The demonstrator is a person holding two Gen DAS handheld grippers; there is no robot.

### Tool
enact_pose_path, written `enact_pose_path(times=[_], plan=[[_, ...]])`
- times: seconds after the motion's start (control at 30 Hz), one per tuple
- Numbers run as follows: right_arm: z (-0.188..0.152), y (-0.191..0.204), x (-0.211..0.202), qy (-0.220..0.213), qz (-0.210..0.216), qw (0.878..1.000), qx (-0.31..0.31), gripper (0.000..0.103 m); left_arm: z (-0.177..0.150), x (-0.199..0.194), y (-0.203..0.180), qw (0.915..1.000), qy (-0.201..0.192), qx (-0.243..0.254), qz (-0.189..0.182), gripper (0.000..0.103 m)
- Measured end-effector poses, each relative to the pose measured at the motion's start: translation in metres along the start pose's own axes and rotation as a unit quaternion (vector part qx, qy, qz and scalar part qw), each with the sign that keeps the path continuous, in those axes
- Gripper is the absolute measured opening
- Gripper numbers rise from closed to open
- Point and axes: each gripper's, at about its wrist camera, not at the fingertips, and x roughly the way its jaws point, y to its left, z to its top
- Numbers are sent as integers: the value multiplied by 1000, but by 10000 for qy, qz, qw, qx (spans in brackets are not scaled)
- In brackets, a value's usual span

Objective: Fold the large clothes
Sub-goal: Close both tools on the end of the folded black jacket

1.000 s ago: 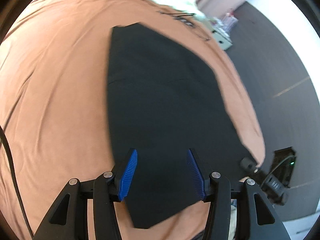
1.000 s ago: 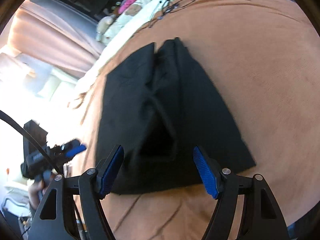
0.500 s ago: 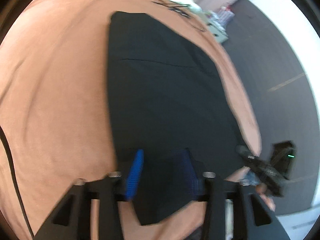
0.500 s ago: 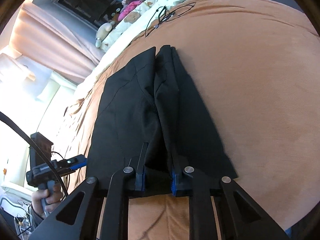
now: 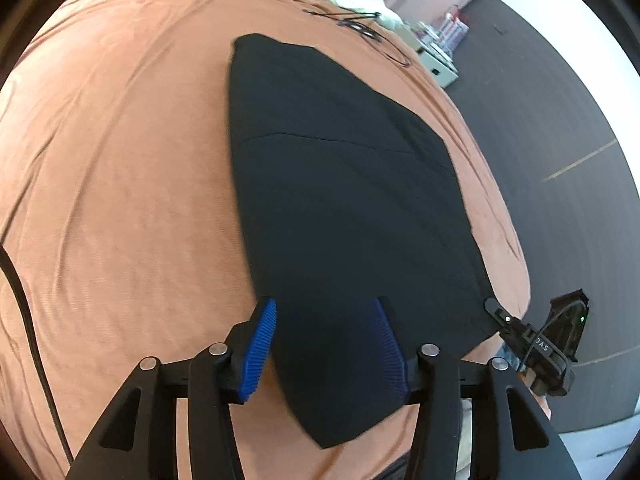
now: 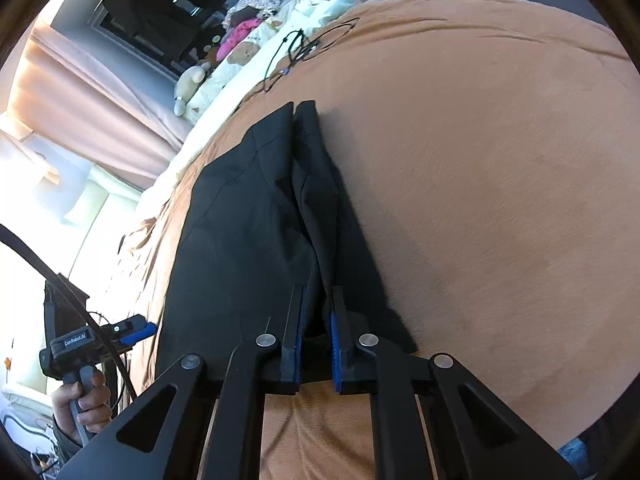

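Bright daylight, blown-out glare at left, heavy fisheye bending, dark corners

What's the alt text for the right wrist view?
The right gripper is closing its blue pads on a bunched near edge of a black garment spread on an orange-brown bed cover. At lower left, a hand holds the left gripper beside the bed.

Bedroom seen around an orange bedspread

Beyond the bedspread, pink curtains are lit by bright window light; cream bedding with soft toys lies beside it, and dark grey floor is seen past its edge.
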Motion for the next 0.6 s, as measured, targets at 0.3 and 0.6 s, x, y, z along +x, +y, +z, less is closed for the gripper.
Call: enact_pose_path(times=[0.3,0.6], plan=[[-9,7,6,241,-201,9995,33,9,-13,30,10,9989,432,-103,-177,52],[29,20,0,310,-142,9988,-339,68,8,31,16,9995,252,-146,-92,53]])
